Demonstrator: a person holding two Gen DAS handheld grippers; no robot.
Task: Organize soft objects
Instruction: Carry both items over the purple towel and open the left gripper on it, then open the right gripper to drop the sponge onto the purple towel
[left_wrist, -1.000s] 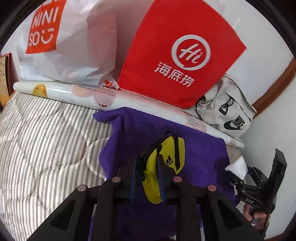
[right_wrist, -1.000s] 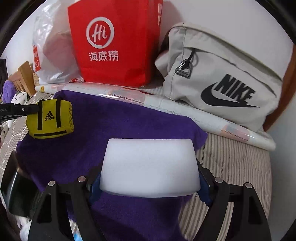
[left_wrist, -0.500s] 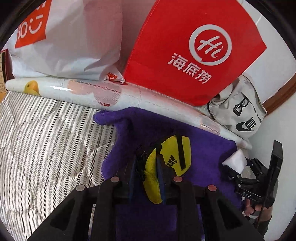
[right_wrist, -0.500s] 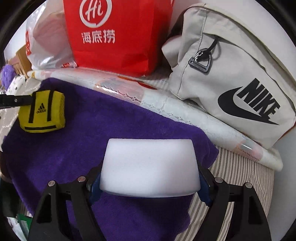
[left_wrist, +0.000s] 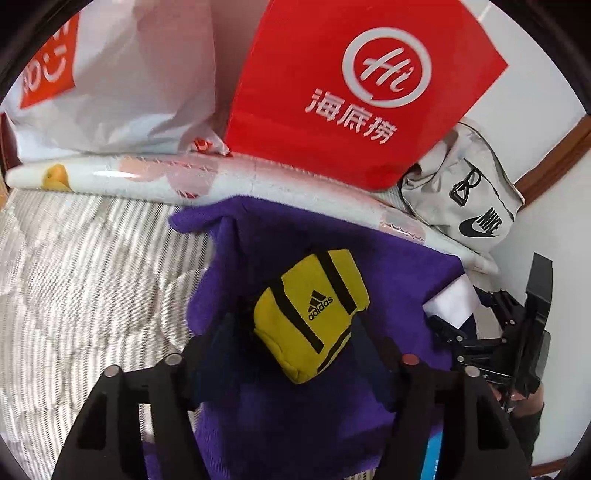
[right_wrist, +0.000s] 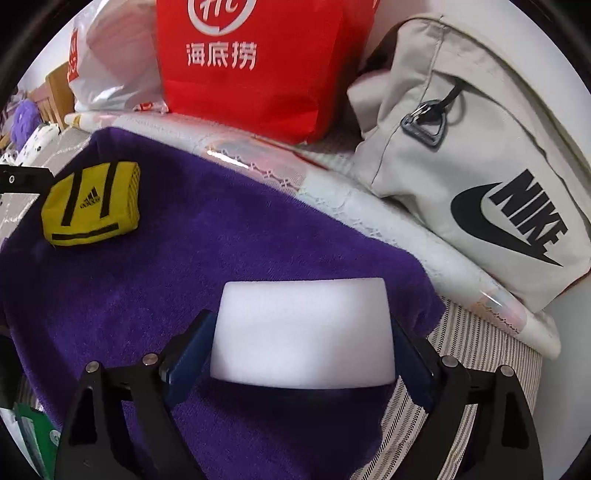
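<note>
A yellow Adidas pouch (left_wrist: 310, 314) lies on the purple towel (left_wrist: 288, 236), between the fingers of my left gripper (left_wrist: 299, 325). Its jaws are opening and the pads stand clear of the pouch. In the right wrist view the pouch (right_wrist: 88, 203) sits at the towel's (right_wrist: 221, 236) far left, with a left fingertip (right_wrist: 22, 181) beside it. A white sponge block (right_wrist: 301, 328) rests on the towel's near right part between the jaws of my right gripper (right_wrist: 301, 321), which are opening; the pads stand just off its sides. The sponge (left_wrist: 456, 299) also shows at the right of the left wrist view.
Behind the towel lies a long rolled printed sheet (left_wrist: 147, 177). A red paper bag (left_wrist: 351, 92), a white plastic bag (left_wrist: 122, 74) and a grey Nike bag (right_wrist: 480, 166) stand against the wall. Striped bedding (left_wrist: 81, 277) spreads to the left.
The left jaws have spread apart and let go of the yellow pouch, which now lies flat on the towel. The right jaws have widened around the sponge, lower over the towel.
</note>
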